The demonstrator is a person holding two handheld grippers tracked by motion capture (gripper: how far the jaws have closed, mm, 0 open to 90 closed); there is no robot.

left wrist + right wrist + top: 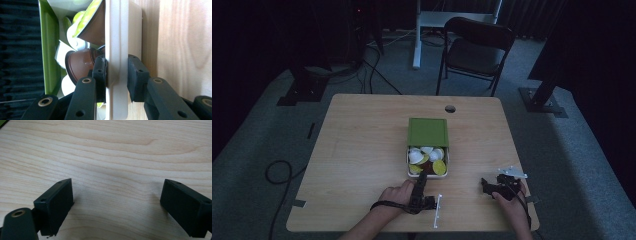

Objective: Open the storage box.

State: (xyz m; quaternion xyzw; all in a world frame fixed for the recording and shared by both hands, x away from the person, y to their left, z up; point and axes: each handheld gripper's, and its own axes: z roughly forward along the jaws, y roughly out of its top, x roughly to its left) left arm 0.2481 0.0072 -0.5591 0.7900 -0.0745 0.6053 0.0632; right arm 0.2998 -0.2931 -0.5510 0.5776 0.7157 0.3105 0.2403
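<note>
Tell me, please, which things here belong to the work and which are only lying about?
In use:
- box, its near wall clamped by the left hand-held gripper
- coffee capsules inside the box
- green lid, open at the back

Idle or unrelated:
- right hand-held gripper, open over bare table
- chair
- floor cables

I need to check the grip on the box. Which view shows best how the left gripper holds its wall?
The left gripper view: the left gripper has its pads clamped on either side of the white box wall. The high view shows that gripper at the box's near edge, small and dim. The right gripper view shows bare table.
</note>
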